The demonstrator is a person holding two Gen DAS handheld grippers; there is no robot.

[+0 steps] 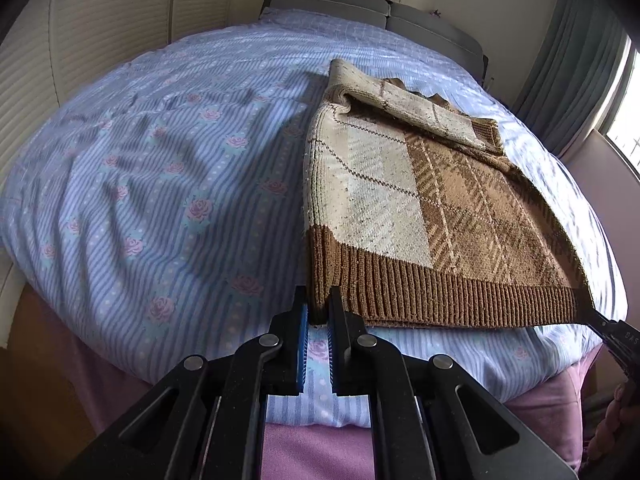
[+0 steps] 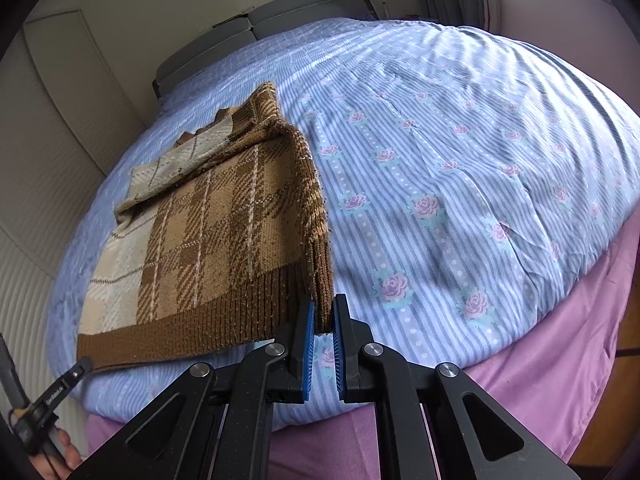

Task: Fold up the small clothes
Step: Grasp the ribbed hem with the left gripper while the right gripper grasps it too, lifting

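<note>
Bed with striped floral cover is carrying the folded plaid sweater; my left hand-held gripper and right hand-held gripper are each pinching a near ribbed-hem corner.

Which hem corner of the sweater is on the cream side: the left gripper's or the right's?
The left gripper holds the cream-side corner of the sweater; the right gripper grips the brown plaid corner.

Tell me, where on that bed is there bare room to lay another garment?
The flowered duvet lies bare between the sweater and the wardrobe-side edge, and again between the sweater and the window-side edge, seen from the right wrist. Crowded: the near edge, where the left gripper and right gripper each pinch a corner of the ribbed hem.
</note>
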